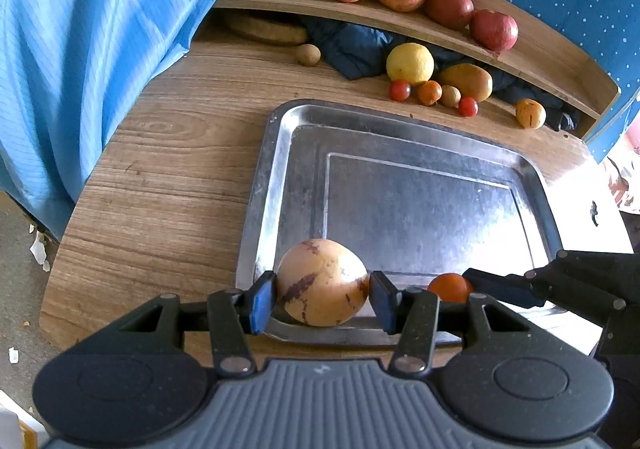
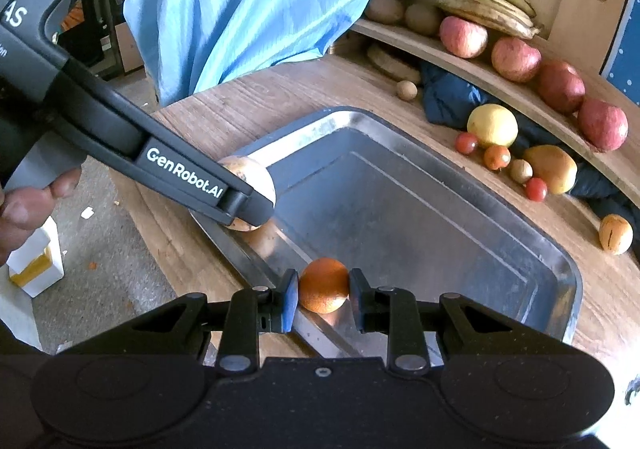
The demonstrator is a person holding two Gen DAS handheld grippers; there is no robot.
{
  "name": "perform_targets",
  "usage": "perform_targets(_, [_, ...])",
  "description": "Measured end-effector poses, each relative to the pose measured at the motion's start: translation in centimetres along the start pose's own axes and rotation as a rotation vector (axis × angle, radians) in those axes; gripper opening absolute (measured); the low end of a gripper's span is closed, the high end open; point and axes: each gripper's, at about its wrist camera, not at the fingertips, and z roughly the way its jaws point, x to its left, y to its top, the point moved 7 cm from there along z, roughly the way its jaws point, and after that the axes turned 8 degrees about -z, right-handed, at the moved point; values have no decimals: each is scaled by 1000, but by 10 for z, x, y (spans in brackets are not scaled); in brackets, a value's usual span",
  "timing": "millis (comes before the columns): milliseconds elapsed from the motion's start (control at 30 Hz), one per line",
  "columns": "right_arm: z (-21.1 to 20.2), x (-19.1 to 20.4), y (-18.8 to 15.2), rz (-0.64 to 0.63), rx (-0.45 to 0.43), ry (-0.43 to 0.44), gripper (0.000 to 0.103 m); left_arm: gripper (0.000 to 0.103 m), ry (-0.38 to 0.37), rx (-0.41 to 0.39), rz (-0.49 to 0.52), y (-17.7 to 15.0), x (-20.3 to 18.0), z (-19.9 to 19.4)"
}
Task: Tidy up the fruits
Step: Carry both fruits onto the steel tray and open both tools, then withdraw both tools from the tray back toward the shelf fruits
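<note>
A blue cloth [image 1: 100, 49] is hanging over the wooden table's [image 1: 160, 177] left end, hiding what is behind it. The left gripper [image 1: 322, 299] is clamping a tan brown-streaked fruit [image 1: 322, 283] over the metal tray's [image 1: 276, 169] near-left corner; in the right wrist view its arm is covering most of that fruit. The tray's floor is lying bare and glare is washing out its right side. The right gripper [image 2: 323, 299] is pinching a small orange fruit [image 2: 323, 285] just above the tray's near rim. Loose fruits [image 1: 432, 85] are sitting beyond the tray, partly under the shelf [image 1: 440, 29].
</note>
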Motion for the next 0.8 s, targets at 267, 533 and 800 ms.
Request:
perform_targets(267, [-1, -2, -4, 20, 2, -6, 30, 55, 7, -2, 19, -1, -1, -1])
perform_targets(533, [-5, -8, -6, 73, 0, -18, 38, 76, 18, -29, 49, 0, -1, -12])
perform_targets(800, [-26, -18, -17, 141, 0, -49, 65, 96, 31, -38, 104, -5, -1, -36])
